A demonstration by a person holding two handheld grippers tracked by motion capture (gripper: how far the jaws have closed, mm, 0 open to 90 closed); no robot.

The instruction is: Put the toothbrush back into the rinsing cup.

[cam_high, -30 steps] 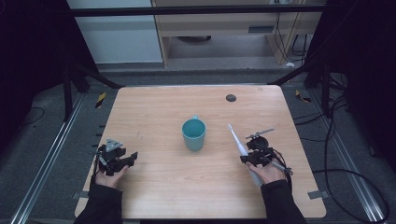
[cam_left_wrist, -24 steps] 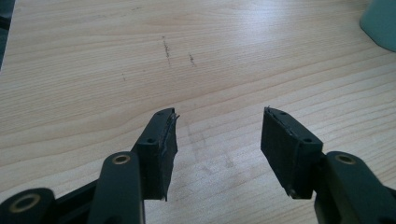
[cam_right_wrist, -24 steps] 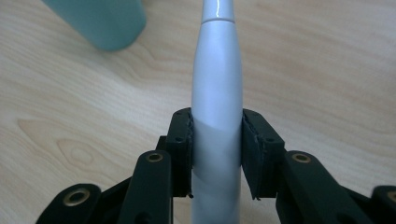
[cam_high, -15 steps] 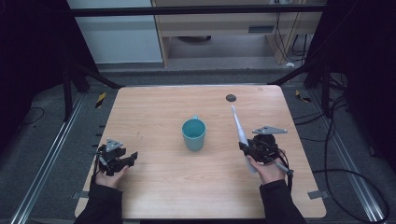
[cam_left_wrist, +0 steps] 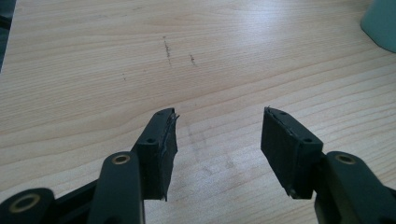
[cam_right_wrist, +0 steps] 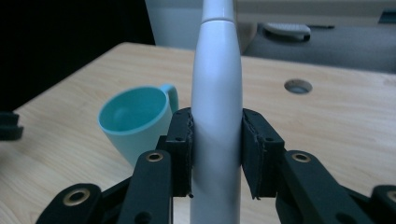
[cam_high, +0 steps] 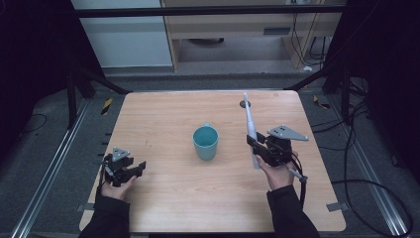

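Where claw (cam_right_wrist: pixel 216 154) grips, toothbrush (cam_right_wrist: pixel 216 93) tip cropped.

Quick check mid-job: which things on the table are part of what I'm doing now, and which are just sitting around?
In the job:
- white electric toothbrush, clamped in the right gripper
- teal mug, empty and upright mid-table

Just lying about:
- round hole in the table
- left gripper, open and holding nothing
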